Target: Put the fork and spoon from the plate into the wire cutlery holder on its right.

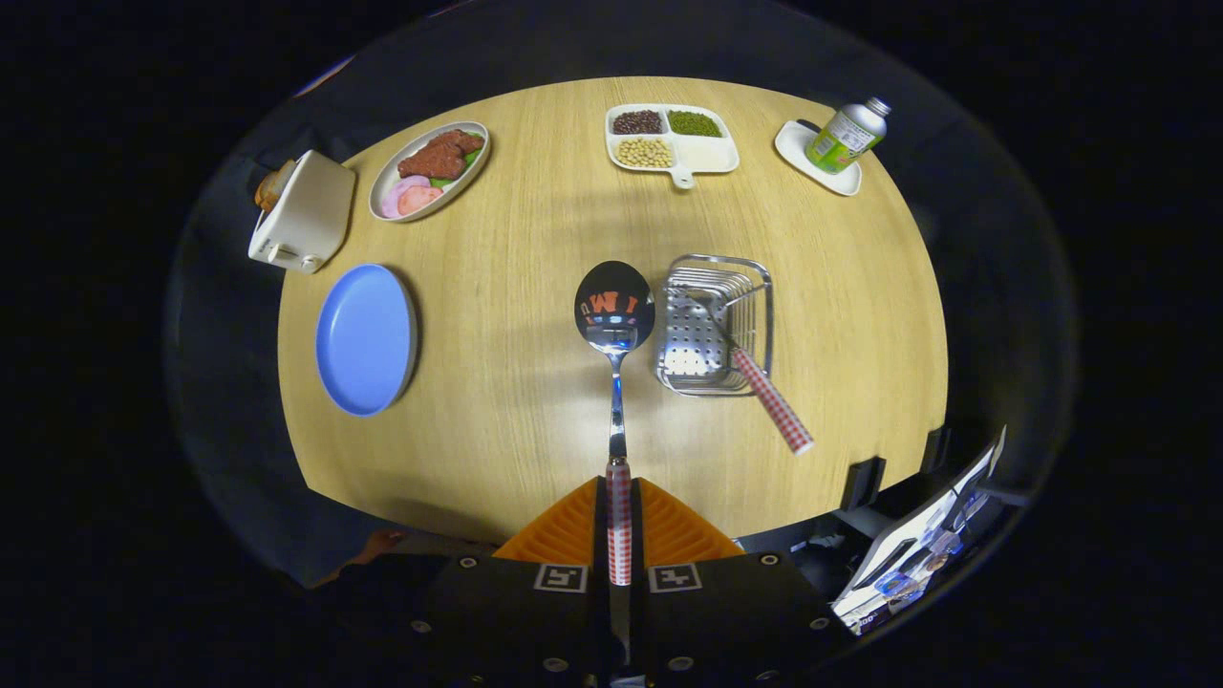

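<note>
The tool (619, 521) is clamped on the spoon (614, 315) handle, its bowl just left of the wire cutlery holder (712, 325) with the fork (769, 401) inside.

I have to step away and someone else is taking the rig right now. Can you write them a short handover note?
Tongs: shut on the spoon, gripping its checked handle; the bowl points forward, held above the table.
Fork: already in the wire cutlery holder, tines down, checked handle leaning out toward you.
Blue plate: bare, off to the left of the spoon.
Done: fork placed, spoon picked up.
Left: the holder sits just right of the spoon's bowl. Move the spoon over it, lower it in beside the fork, then open the tongs.
</note>
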Demonstrator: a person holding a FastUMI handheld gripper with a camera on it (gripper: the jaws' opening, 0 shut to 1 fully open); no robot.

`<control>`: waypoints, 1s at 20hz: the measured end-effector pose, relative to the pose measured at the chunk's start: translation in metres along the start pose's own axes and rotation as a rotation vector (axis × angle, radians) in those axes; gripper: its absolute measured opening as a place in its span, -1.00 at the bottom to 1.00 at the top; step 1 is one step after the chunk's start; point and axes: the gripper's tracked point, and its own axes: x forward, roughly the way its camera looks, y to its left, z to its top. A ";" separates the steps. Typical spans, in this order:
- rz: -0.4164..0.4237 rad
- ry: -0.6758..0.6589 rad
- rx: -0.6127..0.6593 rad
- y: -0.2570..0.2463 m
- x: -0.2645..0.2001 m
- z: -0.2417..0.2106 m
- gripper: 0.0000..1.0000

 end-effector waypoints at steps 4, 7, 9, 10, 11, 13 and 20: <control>0.025 0.054 0.003 -0.017 0.004 -0.001 -0.83; 0.033 0.106 0.005 -0.025 0.009 -0.001 -0.82; 0.034 0.134 -0.003 -0.031 0.011 0.003 -0.81; 0.035 0.147 -0.004 -0.033 0.013 0.004 -0.81; 0.038 0.165 0.003 -0.034 0.014 0.007 -0.81; 0.061 0.214 0.023 -0.032 0.017 0.007 -0.81; 0.102 0.302 0.076 -0.030 0.018 0.020 -0.79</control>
